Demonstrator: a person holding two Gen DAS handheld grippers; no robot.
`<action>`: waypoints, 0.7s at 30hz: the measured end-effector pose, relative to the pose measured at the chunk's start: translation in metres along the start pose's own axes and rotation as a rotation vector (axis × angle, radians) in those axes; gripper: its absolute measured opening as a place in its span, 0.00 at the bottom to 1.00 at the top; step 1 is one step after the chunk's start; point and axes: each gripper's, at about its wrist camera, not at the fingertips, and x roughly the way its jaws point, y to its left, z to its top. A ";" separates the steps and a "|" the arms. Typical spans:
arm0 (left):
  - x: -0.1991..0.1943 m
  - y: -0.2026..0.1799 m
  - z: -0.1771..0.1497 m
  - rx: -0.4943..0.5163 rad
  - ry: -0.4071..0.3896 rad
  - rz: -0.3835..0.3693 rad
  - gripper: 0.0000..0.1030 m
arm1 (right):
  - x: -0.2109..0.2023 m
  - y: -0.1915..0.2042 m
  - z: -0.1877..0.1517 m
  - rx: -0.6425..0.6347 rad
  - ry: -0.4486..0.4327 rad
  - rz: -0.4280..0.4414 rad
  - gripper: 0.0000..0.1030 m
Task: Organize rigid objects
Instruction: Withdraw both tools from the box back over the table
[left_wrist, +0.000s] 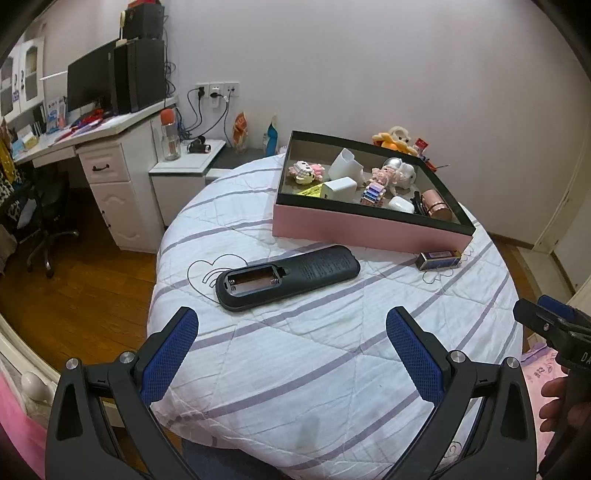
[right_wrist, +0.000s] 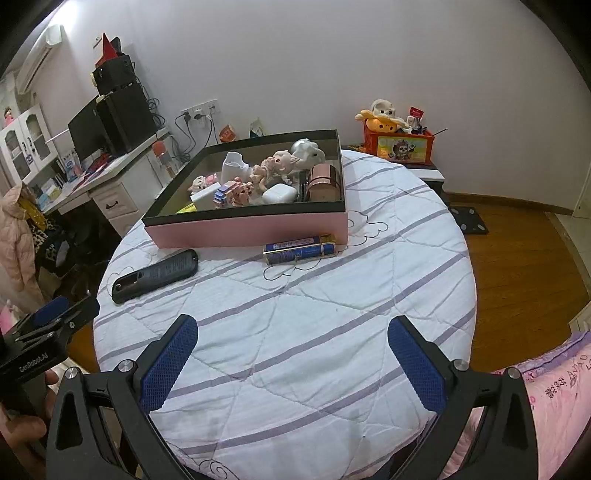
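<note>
On the white quilt with lilac stripes (left_wrist: 314, 354) that covers the bed, the left gripper (left_wrist: 291, 343) hangs at the near edge with its blue-padded fingers (left_wrist: 170, 354) spread wide, released and holding nothing. Just beyond it, toward the left, lies the dark grey plastic remote control (left_wrist: 288, 277), face down with its battery bay uncovered (no cells show inside), its long body running left to right and angled slightly away. Far of the remote sits the shallow rectangular pink box with a black rim (left_wrist: 369, 229), resting flat on the quilt. Inside it, from left to right, are a small pink block figure (left_wrist: 304, 171), a white plastic cup (left_wrist: 345, 164), a white cube charger (left_wrist: 338, 189), a pale doll figurine (left_wrist: 384, 175), a white earbud case (left_wrist: 400, 204) and a rose-gold metal cylinder (left_wrist: 437, 206), all crowded toward the right half. Just in front of the box's near right corner, almost touching its pink wall, lies a small blue and gold rectangular pack (right_wrist: 299, 252), flat on its side. The right gripper (right_wrist: 293, 343) hovers over the near quilt, well apart from the pack, its blue pads equally wide apart and empty.
</note>
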 end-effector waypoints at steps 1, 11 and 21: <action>0.001 0.000 0.000 0.000 0.000 0.000 1.00 | 0.001 0.000 0.001 -0.001 0.001 0.000 1.00; 0.013 0.005 0.003 0.008 0.023 0.004 1.00 | 0.014 0.002 0.003 -0.004 0.026 -0.008 1.00; 0.070 0.008 0.022 0.169 0.049 0.043 1.00 | 0.040 0.002 0.010 0.002 0.067 -0.021 1.00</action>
